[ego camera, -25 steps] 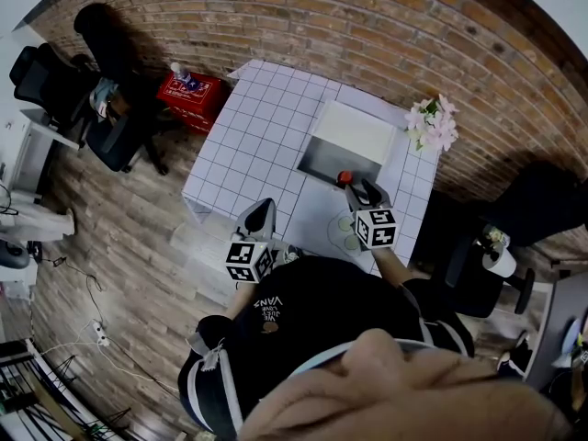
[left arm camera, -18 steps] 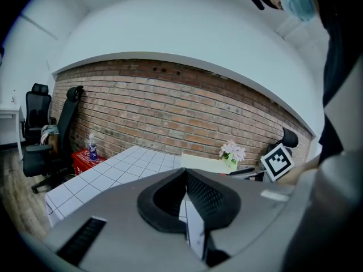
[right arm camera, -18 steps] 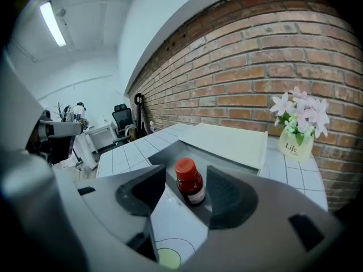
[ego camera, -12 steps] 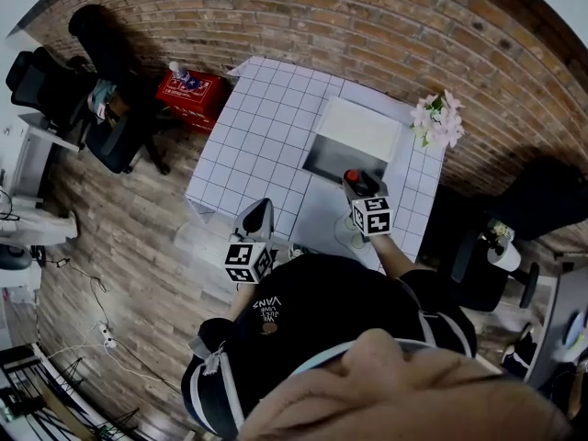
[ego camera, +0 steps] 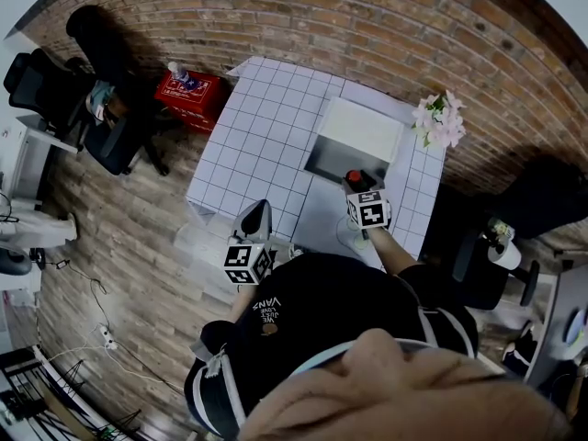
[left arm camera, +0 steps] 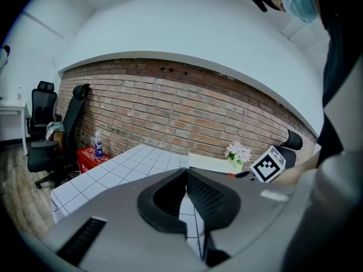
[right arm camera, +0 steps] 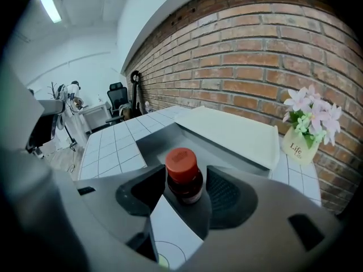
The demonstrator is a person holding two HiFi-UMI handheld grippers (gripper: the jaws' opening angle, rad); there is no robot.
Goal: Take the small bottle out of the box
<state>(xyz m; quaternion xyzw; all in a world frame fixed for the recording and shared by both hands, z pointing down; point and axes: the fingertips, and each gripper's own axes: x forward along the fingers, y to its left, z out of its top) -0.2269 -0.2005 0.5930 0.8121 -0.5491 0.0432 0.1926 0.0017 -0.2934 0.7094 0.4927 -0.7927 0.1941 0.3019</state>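
Observation:
A small dark bottle [right arm camera: 185, 180] with a red cap [ego camera: 351, 176] stands upright between the jaws of my right gripper [right arm camera: 185, 172]. Those jaws have just been opening; a gap shows beside the bottle on the right pad's [right arm camera: 227, 194] side. In the head view the right gripper [ego camera: 356, 186] is at the near edge of the grey box [ego camera: 319, 165], whose white lid [ego camera: 360, 129] lies open behind it. My left gripper [ego camera: 263, 208] hovers at the table's near left edge, its fingertips together [left arm camera: 186, 172] and nothing between them.
A vase of pale flowers [ego camera: 439, 120] stands at the table's right edge, close to the box. A white sheet with a drawn circle [right arm camera: 168, 231] lies under the right gripper. A red crate [ego camera: 193, 91] and office chairs [ego camera: 55, 85] stand on the floor to the left.
The right gripper has moved a little farther from me, toward the box, and tipped lower around the bottle. The left gripper has stayed at the table's near edge.

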